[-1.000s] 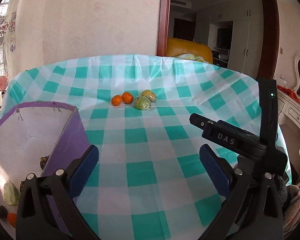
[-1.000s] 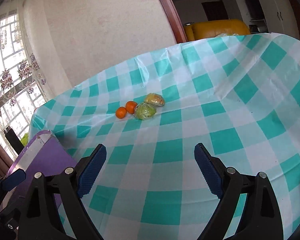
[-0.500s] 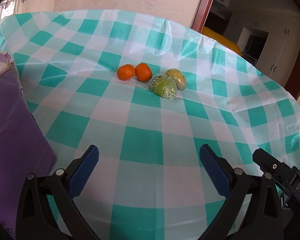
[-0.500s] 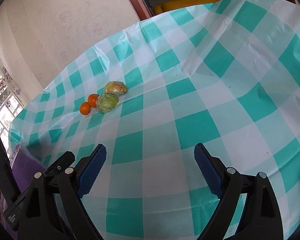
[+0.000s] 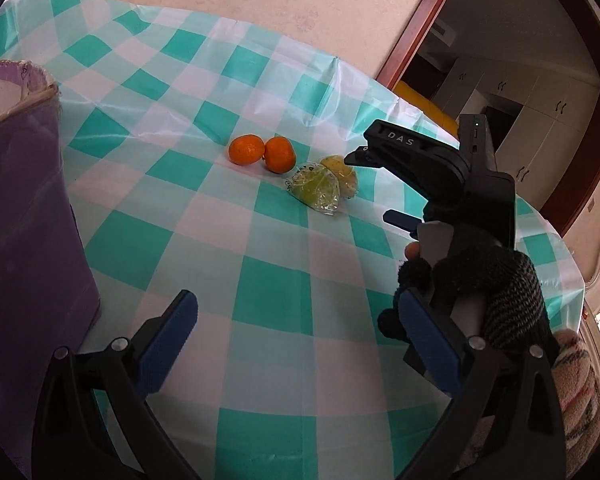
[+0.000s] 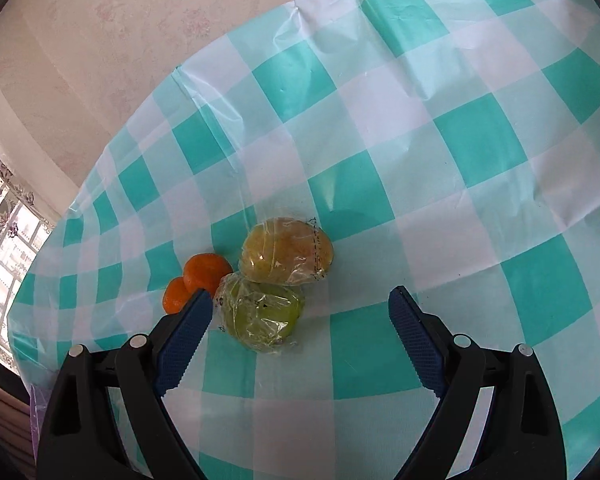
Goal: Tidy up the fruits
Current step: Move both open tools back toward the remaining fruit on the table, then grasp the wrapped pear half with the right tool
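At the left edge of the left wrist view stands a purple box (image 5: 24, 216), its open top rimmed in cardboard, resting on the tabletop (image 5: 268, 292) under a teal-and-white checked cloth. Right of it, well apart, the fruits sit in a tight cluster: two oranges (image 5: 247, 149) (image 5: 280, 154) touching each other, then a green fruit in clear plastic wrap (image 5: 315, 189) just beside them, and a yellowish wrapped fruit (image 5: 342, 174) against it on the far side. The black body of the right gripper (image 5: 396, 220) partly hides that yellowish fruit; a hand in a dark knit glove (image 5: 480, 284) grips its handle. The left gripper (image 5: 300, 344) hovers low over bare cloth, its blue-padded jaws spread wide with nothing between them.

In the right wrist view the right gripper (image 6: 300, 316) is spread wide as well, empty, with the green wrapped fruit (image 6: 262, 314) just ahead between the fingertips, nearer the left pad, which covers part of the oranges (image 6: 206, 270). Behind stand a pink wall, a wood door frame and white cupboards
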